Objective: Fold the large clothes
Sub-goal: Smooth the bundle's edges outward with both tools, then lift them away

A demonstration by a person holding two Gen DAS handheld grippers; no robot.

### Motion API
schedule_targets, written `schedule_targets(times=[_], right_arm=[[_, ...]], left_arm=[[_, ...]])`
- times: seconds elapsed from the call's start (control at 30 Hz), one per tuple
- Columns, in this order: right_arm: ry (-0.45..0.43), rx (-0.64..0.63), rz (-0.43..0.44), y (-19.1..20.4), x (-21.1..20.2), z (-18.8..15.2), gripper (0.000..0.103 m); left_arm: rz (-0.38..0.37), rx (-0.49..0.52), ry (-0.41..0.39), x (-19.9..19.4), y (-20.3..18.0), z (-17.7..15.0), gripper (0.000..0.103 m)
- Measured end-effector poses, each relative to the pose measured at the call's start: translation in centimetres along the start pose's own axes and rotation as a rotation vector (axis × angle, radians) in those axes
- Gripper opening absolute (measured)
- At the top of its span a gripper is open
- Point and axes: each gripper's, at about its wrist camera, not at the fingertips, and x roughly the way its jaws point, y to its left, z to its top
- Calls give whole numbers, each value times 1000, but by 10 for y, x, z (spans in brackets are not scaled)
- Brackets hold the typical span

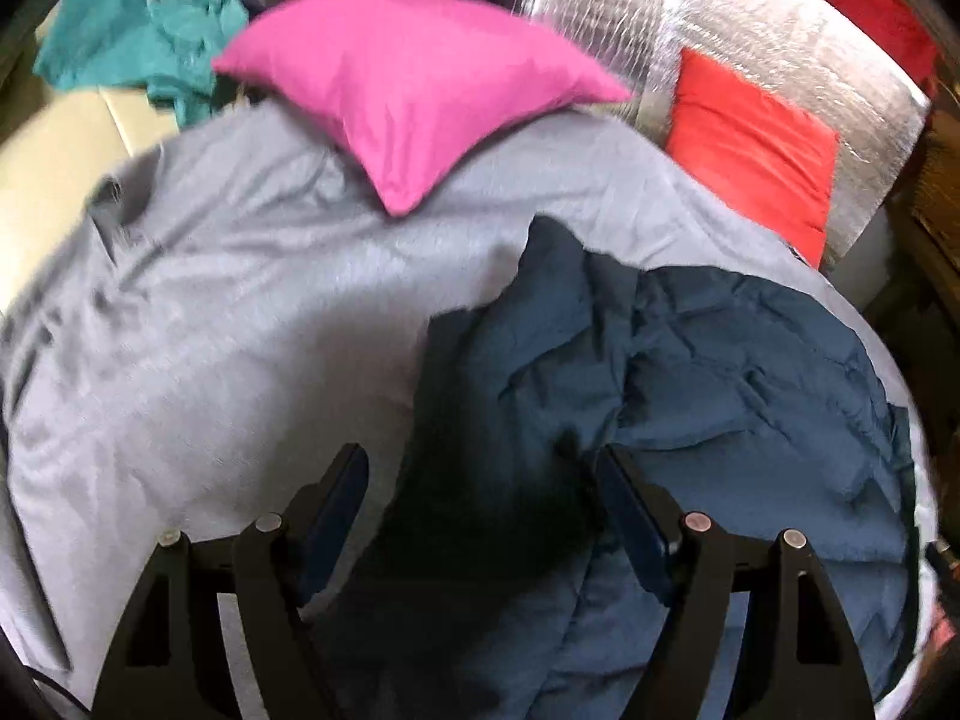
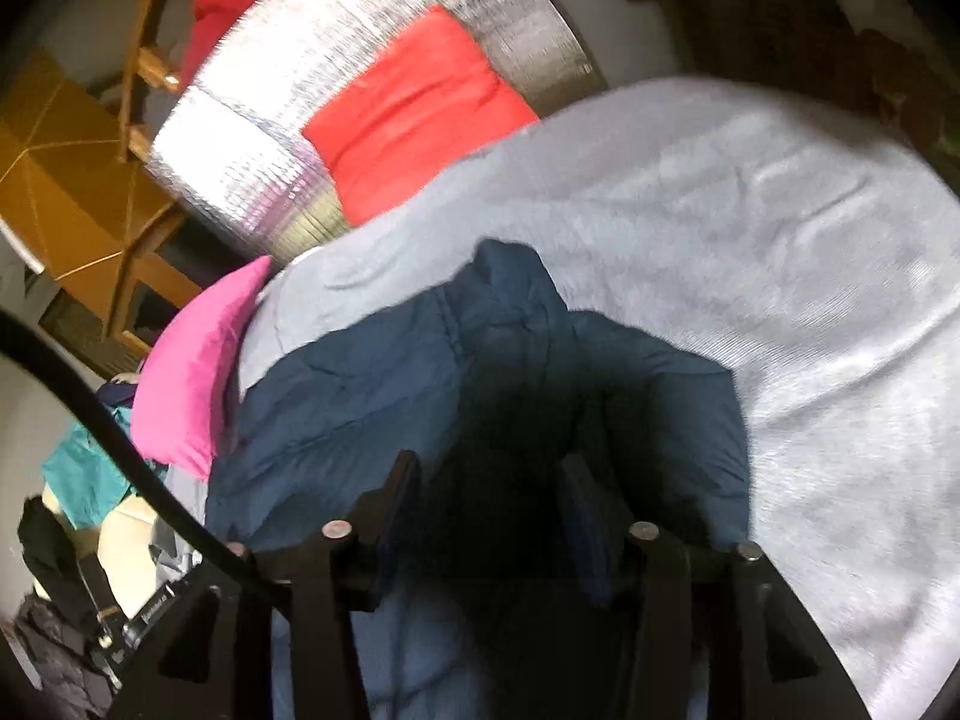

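Note:
A dark blue padded jacket (image 1: 720, 360) lies crumpled on a grey bedsheet (image 1: 210, 300). My left gripper (image 1: 480, 462) hovers over its left edge with the jaws wide apart; dark fabric lies under the gap and the pads do not press on it. The right wrist view has the same jacket (image 2: 360, 372) on the sheet (image 2: 780, 240), its collar pointing away. My right gripper (image 2: 489, 468) stands over the shadowed middle of the jacket. Its jaws are about half apart, with dark cloth between them but no visible pinch.
A pink pillow (image 1: 408, 84) rests on the sheet beyond the jacket. A red cushion (image 1: 750, 150) lies on a silver foil mat (image 1: 630, 12). A teal garment (image 1: 138, 36) sits at the far left. A wooden chair (image 2: 150, 66) and a black cable (image 2: 120, 438) are at the left.

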Motion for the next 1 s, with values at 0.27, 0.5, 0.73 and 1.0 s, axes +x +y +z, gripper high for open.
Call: schedule_targets(times=[0.27,0.5,0.73,1.0], right_arm=[[119,-15,-35,-15,8,-33,59],[12,-18,79,3,-42,-44,61],[125,-152,132,55,-30,-92,68],[111,-269,3,84,-40,-128,69]], left_arm=[[113,165,36,6,-17,-20,79],[61,185,-117,-48,-22,-33,79],[27,344,-104,-60,-47,-77,81],[70,411,-221,-103,-52,-101,81]])
